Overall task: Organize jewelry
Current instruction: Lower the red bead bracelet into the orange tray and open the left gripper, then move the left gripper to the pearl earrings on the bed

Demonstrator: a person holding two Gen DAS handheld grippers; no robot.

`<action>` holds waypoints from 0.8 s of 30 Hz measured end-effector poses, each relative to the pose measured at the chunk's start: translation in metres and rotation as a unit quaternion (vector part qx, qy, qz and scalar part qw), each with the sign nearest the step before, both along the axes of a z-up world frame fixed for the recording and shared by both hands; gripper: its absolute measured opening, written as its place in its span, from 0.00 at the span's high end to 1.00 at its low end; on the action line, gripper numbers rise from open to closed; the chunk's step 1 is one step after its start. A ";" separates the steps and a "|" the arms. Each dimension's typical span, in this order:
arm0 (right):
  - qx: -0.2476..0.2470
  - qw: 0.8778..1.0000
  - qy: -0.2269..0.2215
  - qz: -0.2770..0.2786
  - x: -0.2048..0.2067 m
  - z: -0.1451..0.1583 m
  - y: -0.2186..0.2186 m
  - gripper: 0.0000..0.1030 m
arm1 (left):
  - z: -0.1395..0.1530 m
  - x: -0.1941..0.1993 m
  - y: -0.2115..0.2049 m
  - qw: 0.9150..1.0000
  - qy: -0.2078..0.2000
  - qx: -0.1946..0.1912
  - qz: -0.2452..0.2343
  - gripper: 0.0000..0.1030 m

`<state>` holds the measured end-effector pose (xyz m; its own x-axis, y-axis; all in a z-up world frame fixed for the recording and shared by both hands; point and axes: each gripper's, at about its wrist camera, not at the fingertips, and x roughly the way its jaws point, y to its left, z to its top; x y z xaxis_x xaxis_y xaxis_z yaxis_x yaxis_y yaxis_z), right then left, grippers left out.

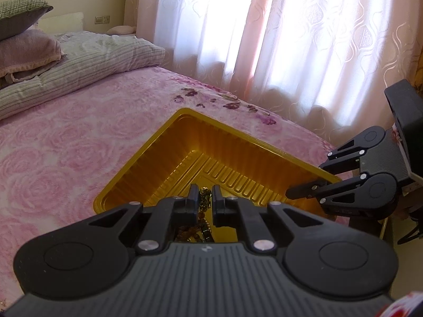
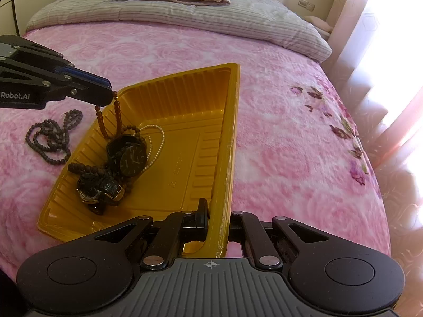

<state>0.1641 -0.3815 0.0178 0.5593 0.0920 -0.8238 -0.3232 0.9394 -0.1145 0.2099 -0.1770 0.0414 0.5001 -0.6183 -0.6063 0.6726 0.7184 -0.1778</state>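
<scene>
A yellow plastic tray lies on the pink bed; it also shows in the left wrist view. My right gripper is shut on the tray's near rim. My left gripper is shut on a brown bead bracelet that hangs down into the tray; between its fingers in the left wrist view the beads show. In the tray lie two black watches, a pearl strand and dark beads. A dark bead necklace lies on the bedspread left of the tray.
Striped and pink pillows lie at the head of the bed. Sheer curtains hang along the bed's far side. The bed edge is to the right of the tray.
</scene>
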 end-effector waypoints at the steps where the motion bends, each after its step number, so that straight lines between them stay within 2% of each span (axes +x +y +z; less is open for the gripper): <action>1: 0.000 1.000 0.000 0.000 0.000 0.000 0.000 0.94 | 0.000 0.000 -0.001 1.000 0.000 0.001 -0.001 0.92; 8: 0.001 1.000 0.000 -0.001 0.000 0.000 0.000 0.94 | -0.001 0.005 -0.003 1.000 0.009 -0.001 0.011 0.92; 14: 0.001 1.000 -0.001 -0.001 0.000 0.000 0.000 0.94 | 0.006 0.007 0.020 0.999 0.001 -0.010 0.035 0.92; 19: 0.002 1.000 -0.002 -0.002 -0.001 -0.001 0.000 0.94 | 0.014 0.007 0.068 0.996 -0.015 -0.015 0.085 0.91; 24: 0.002 1.000 -0.004 -0.005 -0.002 0.000 0.000 0.94 | 0.009 0.004 0.138 0.986 -0.025 0.000 0.166 0.88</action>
<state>0.1616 -0.3811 0.0174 0.5666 0.0900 -0.8191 -0.3133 0.9429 -0.1132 0.2135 -0.0386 0.0507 0.7035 -0.4156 -0.5765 0.4086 0.9003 -0.1504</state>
